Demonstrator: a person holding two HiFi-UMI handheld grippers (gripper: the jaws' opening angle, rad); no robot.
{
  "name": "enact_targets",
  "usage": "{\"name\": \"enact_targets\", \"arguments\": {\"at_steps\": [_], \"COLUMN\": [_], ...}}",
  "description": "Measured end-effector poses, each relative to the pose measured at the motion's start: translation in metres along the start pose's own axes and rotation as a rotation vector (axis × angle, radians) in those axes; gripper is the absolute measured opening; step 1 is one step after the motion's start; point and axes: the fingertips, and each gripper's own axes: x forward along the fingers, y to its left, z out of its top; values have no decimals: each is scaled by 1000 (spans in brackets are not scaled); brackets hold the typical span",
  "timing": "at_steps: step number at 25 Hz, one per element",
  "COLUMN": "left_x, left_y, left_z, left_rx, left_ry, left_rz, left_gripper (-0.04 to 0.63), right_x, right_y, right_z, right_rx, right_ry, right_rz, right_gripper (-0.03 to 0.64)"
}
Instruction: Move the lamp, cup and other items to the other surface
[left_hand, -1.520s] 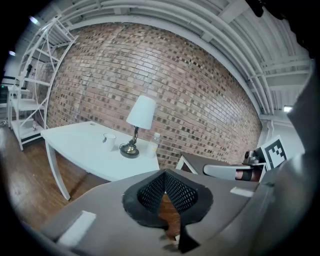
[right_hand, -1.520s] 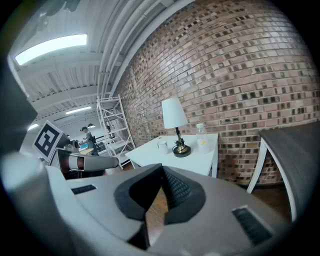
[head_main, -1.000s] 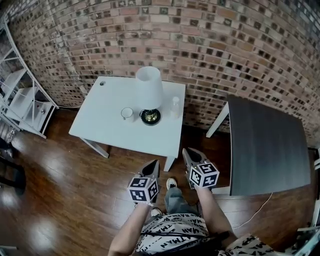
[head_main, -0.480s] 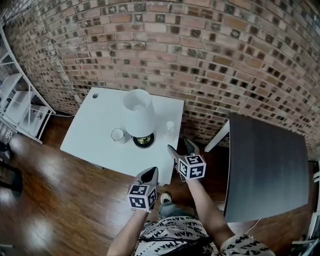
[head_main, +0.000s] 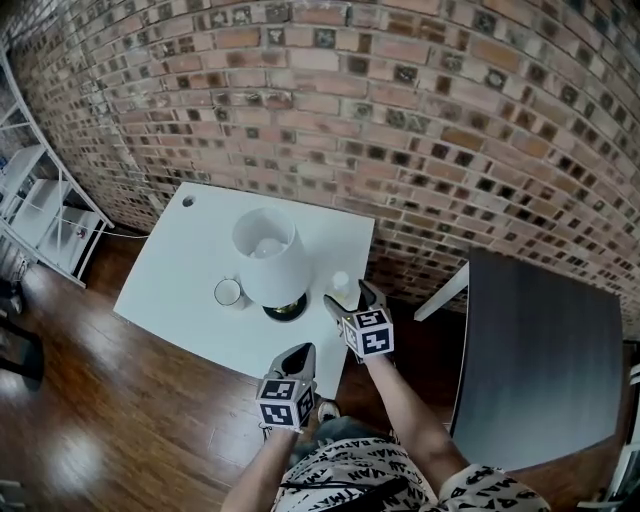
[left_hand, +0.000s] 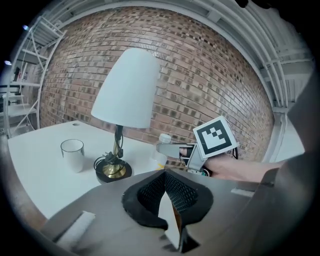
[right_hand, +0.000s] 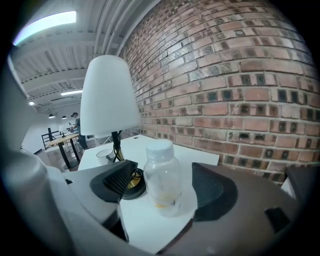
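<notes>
Fingers (right_hand: 116, 184) of the right gripper (head_main: 347, 297), just spread wide, are set either side of the clear bottle (right_hand: 162, 182) on the white table (head_main: 190, 290) without pressing it, while those of the left gripper (head_main: 298, 358) are pressed together, empty, so a first pickup is judged imminent.

Right gripper (head_main: 347, 296) goes from above the floor, off the white table (head_main: 180, 280) corner, up to the table's near edge. Its jaws have just been opening; they now stand apart with the bottle (right_hand: 163, 177) between them, pads clear of it. Left gripper (head_main: 302, 352) advances from over the floor to that same near edge.
</notes>
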Motion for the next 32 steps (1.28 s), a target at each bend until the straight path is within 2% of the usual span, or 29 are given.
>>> {"name": "enact_targets", "arguments": {"at_steps": [13, 15, 21, 27, 32], "left_x": [20, 21, 17, 2, -17], "left_y": [20, 21, 24, 20, 6], "left_z": [-10, -11, -10, -7, -4], "left_rx": [-40, -43, -34, -13, 28], "left_ry": [37, 39, 37, 27, 25], "left_rz": [32, 33, 29, 4, -51], "left_gripper": [0, 0, 0, 0, 0], "right_x": [43, 45, 44, 18, -29], "right_y": [1, 2, 1, -1, 2], "right_z": [-17, -17, -16, -6, 2], "right_rx": [-24, -22, -46, -32, 2], "right_ry": [76, 76, 81, 52, 13], "right_rz": [52, 62, 44, 5, -54], "right_gripper": [397, 359, 336, 334, 333]}}
